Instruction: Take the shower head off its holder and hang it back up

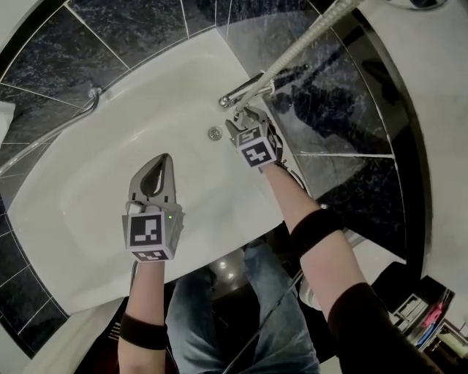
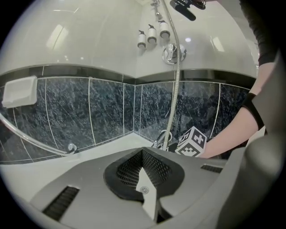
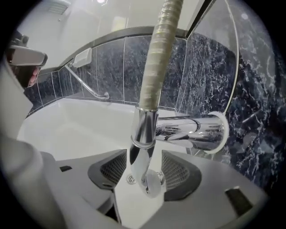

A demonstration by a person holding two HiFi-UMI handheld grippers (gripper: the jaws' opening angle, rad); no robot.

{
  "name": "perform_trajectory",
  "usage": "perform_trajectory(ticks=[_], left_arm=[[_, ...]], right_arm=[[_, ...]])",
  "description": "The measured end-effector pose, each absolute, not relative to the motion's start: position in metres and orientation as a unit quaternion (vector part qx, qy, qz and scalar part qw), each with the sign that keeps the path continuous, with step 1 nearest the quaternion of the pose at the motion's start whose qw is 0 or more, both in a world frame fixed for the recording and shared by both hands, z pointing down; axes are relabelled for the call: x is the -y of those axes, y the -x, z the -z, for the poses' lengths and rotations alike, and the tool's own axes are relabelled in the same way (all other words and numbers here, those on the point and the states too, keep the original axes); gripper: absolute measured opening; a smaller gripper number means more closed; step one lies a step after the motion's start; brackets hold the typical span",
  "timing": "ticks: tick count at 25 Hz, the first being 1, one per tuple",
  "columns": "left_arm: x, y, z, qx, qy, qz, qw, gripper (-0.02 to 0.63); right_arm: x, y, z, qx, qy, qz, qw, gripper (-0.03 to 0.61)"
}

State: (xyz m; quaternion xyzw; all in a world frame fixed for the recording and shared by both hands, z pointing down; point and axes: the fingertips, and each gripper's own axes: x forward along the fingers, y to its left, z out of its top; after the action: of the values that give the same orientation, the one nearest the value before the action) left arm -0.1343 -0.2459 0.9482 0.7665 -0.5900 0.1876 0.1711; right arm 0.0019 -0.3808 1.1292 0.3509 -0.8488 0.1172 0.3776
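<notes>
Since both grippers sat low over the white bathtub [image 1: 110, 146], which filled the left and centre of the head view, the lift-off looked either not yet begun or already finished with the head hung back.

The ribbed metal hose [image 3: 156, 58] ran from the top of the right gripper view down to centre frame. There the right gripper [image 1: 250, 115] stood with its jaws spread wide around the chrome fitting [image 3: 144, 129] that joined the hose to the tap [image 3: 192, 129]. A gap showed on each side of the fitting, so nothing was clamped. The left gripper [image 1: 159, 164], at centre left of the head view, was fully closed and empty.

The shower head [image 2: 187, 6] seemed to be the dark piece at the very top edge of the left gripper view, right of centre. It was apparently seated in its holder and well apart from both grippers.

To lift it well, the right gripper would probably need to leave the fitting, follow the hose upward and close on the head's handle rather than the slippery hose. It could then raise the head straight out of the holder. The left gripper could open and steady the slack.

Counted: one bathtub, one hose, one grab rail [image 1: 93, 93], two grippers, one tap, one shower head, three bottles [image 2: 152, 34] and one drain [image 1: 213, 133].
</notes>
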Motion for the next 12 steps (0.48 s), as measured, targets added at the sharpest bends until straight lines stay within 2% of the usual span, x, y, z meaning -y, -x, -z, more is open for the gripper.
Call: perform_trajectory(ticks=[4,12], left_arm=[[0.245,0.140,-0.949,0.594,-0.763,-0.189,0.172,0.000],[0.233,0.154,-0.952,0.606,-0.750,-0.190,0.181,0.000]], right_arm=[[0.381,0.003,-1.131,0.851,-0.339,-0.108,0.387,0.172],[0.371,0.011,-1.125,0.853,-0.330,-0.110,0.388,0.153]])
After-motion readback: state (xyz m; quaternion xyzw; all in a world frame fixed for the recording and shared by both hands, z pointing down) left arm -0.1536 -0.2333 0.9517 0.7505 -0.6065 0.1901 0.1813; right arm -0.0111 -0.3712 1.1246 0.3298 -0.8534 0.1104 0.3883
